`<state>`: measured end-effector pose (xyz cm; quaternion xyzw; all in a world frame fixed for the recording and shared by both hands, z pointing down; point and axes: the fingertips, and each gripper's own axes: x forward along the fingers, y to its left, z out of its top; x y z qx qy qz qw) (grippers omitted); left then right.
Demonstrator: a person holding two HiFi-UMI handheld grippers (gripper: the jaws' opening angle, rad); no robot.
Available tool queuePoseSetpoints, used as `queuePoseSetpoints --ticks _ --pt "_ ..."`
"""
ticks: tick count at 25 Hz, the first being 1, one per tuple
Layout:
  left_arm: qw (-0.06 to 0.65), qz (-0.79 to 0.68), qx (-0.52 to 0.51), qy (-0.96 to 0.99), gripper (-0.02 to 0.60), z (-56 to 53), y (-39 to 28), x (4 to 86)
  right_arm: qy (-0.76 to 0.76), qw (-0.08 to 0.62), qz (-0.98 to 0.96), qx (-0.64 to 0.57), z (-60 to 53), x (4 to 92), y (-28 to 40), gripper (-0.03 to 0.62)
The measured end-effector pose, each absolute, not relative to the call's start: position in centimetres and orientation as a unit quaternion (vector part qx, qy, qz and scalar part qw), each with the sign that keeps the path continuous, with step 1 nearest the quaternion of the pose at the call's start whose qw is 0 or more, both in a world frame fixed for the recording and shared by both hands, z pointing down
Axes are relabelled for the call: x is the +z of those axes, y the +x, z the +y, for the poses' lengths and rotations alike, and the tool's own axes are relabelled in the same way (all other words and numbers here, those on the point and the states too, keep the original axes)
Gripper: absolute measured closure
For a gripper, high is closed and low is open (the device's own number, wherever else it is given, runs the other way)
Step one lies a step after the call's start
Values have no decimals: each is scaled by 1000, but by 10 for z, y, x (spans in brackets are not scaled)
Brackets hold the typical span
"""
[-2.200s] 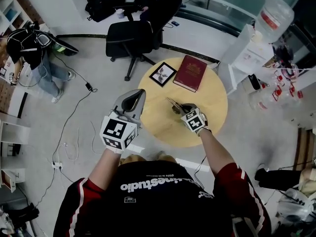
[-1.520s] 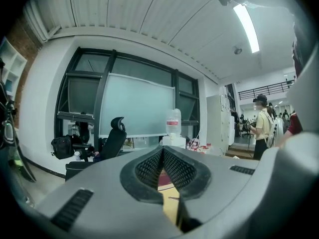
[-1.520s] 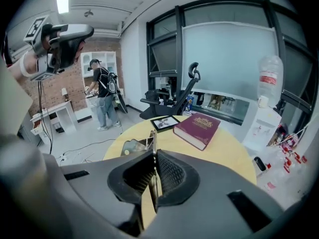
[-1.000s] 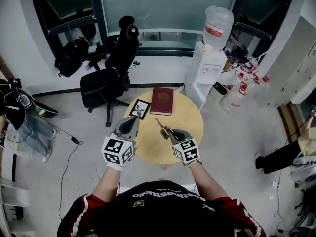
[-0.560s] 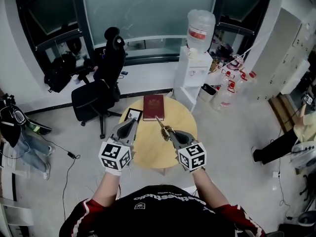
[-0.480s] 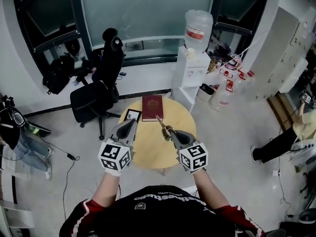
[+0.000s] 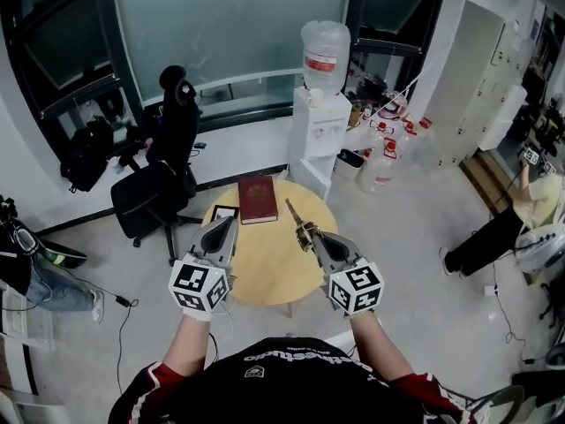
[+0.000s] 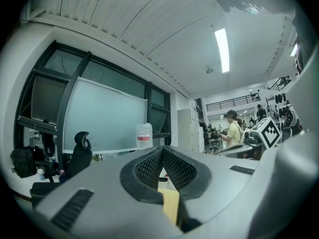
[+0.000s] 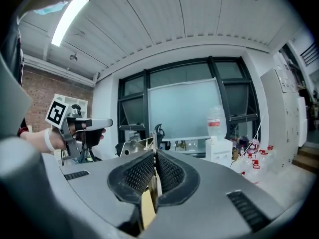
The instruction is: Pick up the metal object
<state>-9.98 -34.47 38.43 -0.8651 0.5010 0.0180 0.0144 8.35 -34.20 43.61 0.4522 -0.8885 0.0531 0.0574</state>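
Observation:
The metal object [image 7: 298, 222] is a thin brass-coloured piece with a long pointed rod. It hangs in the air above the round wooden table [image 7: 269, 276], and my right gripper [image 7: 311, 235] is shut on its lower end. In the right gripper view its thin edge [image 9: 151, 151] sticks up out of the closed pads. My left gripper [image 7: 227, 223] is held level with the right one, to its left, over the table's left edge. Its jaws are shut with nothing between them, as the left gripper view [image 8: 161, 157] also shows.
A red book [image 7: 257, 199] and a small framed picture [image 7: 222, 212] lie at the table's far side. A black office chair [image 7: 157, 188] stands to the left, a water dispenser [image 7: 317, 122] behind the table. A person [image 7: 508, 228] sits at the far right.
The right gripper has lifted the metal object off the table. Both grippers and the view have risen, so the table now looks smaller and farther below.

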Motion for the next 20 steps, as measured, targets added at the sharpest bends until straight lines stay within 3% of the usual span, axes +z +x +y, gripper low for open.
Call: queuePoseSetpoints --ticks 8,20 --pt "12 491 20 -871 565 -337 -99 383 488 14 -872 31 -326 396 100 560" --pt "14 513 30 -858 565 -318 -128 380 512 16 -858 36 -313 404 106 560"
